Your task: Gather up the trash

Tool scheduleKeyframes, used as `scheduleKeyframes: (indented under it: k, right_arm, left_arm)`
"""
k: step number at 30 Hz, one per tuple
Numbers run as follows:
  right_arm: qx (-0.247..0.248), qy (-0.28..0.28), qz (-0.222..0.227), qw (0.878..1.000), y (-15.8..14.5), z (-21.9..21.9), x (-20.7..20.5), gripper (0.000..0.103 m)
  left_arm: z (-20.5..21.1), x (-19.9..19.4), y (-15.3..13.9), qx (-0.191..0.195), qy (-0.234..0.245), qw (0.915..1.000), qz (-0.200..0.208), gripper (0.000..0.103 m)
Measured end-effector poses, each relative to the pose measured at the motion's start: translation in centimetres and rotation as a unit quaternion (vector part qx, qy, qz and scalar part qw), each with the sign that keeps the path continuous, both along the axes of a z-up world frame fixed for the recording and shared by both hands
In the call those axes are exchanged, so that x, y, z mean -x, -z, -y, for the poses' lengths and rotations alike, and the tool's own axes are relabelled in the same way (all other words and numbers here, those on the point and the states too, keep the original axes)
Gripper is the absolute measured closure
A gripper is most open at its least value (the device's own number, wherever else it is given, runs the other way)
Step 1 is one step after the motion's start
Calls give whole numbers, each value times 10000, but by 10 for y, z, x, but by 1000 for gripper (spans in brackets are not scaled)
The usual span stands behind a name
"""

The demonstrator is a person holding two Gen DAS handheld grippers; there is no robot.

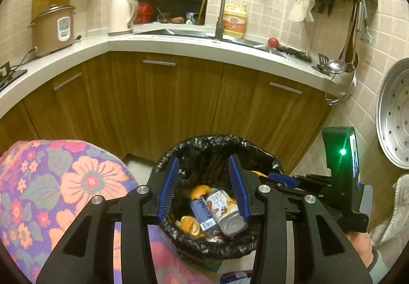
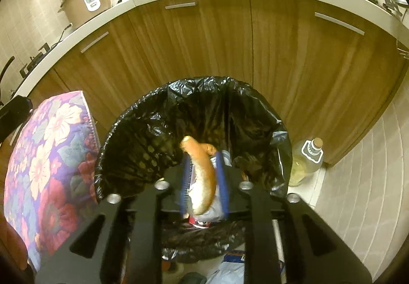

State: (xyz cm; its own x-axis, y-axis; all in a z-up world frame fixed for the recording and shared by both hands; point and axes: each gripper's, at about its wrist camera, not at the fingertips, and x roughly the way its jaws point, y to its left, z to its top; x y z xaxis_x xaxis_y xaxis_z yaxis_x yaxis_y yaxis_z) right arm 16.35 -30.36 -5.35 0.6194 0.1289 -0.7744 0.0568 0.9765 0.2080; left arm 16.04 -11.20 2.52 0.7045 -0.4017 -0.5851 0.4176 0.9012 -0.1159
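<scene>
A bin lined with a black bag [image 1: 204, 142] [image 2: 163, 115] stands on the floor before the wooden cabinets. In it lie a grey drink can [image 1: 227, 212], a blue carton [image 1: 202, 215] and orange peels [image 1: 190, 225]. My left gripper [image 1: 203, 157] hangs over the bin mouth, open, with nothing between its blue fingers. My right gripper [image 2: 203, 156] is also over the bin, seen from the side at the right of the left wrist view [image 1: 281, 179]. A long orange peel [image 2: 202, 181], blurred, lies between its blue fingers, which stand slightly apart from it.
A floral-covered seat [image 1: 51, 181] [image 2: 51, 156] crowds the bin's left. An oil bottle [image 2: 306, 161] stands on the floor to its right. Blue-white wrappers [image 2: 235, 266] lie on the floor in front. A metal steamer tray [image 1: 396, 115] hangs on the right wall.
</scene>
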Motion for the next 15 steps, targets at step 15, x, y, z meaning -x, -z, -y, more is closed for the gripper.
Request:
scheduleKeyframes:
  k: [15]
  right_arm:
    - [196,-260,860,9958,-59,-50,53,48]
  left_arm:
    - [-70,37,-15,578,-520,9967,215,51]
